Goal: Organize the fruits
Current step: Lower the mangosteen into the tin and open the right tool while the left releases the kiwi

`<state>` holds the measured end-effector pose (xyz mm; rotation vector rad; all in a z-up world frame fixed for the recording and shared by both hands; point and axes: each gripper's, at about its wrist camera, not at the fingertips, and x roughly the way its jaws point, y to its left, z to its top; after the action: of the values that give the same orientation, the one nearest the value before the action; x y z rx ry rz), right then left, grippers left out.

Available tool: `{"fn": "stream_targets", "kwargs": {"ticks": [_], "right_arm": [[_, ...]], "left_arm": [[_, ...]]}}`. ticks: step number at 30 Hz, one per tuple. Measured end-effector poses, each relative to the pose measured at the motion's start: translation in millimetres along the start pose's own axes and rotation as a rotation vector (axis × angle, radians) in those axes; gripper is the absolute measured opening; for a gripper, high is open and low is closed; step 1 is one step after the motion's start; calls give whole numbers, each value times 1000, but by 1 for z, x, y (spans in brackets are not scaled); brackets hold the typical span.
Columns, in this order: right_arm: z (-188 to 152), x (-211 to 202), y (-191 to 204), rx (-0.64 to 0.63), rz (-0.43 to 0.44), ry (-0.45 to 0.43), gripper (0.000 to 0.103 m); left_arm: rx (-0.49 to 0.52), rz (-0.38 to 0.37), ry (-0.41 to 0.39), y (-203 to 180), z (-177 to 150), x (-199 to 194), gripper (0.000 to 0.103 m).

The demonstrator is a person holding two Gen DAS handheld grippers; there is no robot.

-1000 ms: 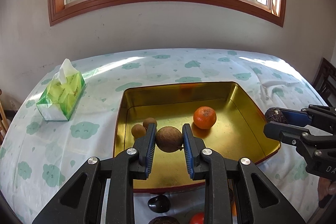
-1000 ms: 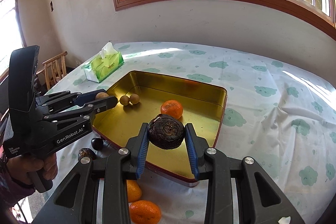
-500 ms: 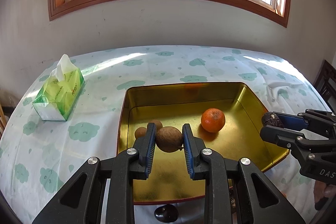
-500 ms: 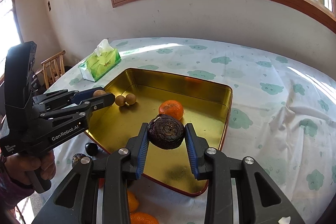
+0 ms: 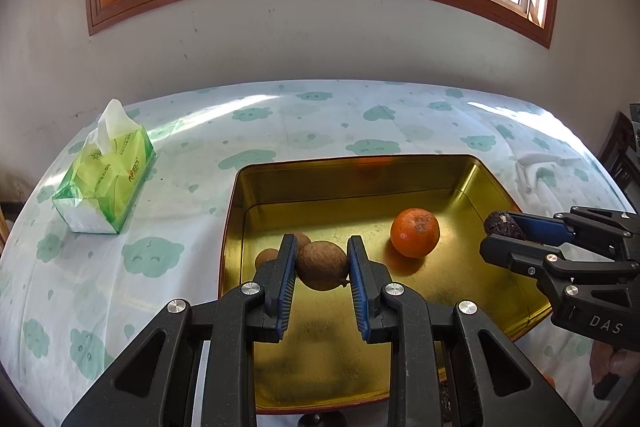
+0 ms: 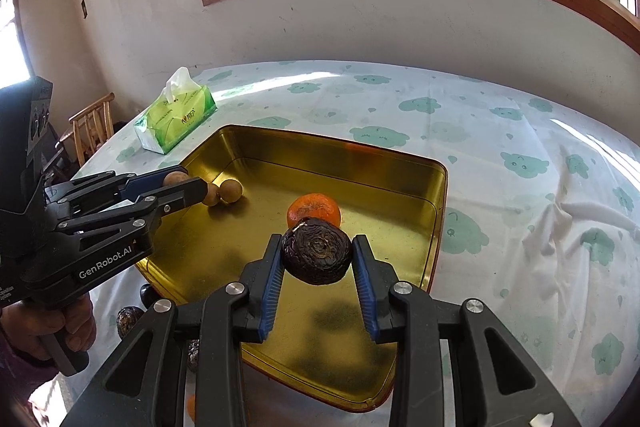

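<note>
Both tongs advanced over gold tray [image 5: 472,175]: left tongs [image 5: 322,269] clamp brown fruit [image 5: 322,265], right tongs [image 6: 316,259] clamp wrinkled dark fruit [image 6: 317,257]. Lower near floor before releasing.

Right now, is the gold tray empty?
No. The gold tray holds an orange and two small brown fruits; both claws hold fruit above it.

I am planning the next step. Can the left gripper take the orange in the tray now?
Probably not yet. The left gripper is shut on a brown fruit, so its jaws are occupied. The orange itself lies uncovered in the tray, with nothing blocking it.
</note>
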<state>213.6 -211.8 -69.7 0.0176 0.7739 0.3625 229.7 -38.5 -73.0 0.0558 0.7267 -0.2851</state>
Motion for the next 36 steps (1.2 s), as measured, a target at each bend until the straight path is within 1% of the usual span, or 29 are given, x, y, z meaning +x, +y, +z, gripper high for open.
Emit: {"fn": "stream_targets", "kwargs": {"ticks": [15, 36], "right_arm": [[-1, 17, -1, 5, -2, 31, 31], [2, 26, 0, 3, -3, 39, 31]], "left_arm": [[21, 12, 7, 0, 2, 11, 26], [36, 18, 21, 2, 5, 23, 26]]}}
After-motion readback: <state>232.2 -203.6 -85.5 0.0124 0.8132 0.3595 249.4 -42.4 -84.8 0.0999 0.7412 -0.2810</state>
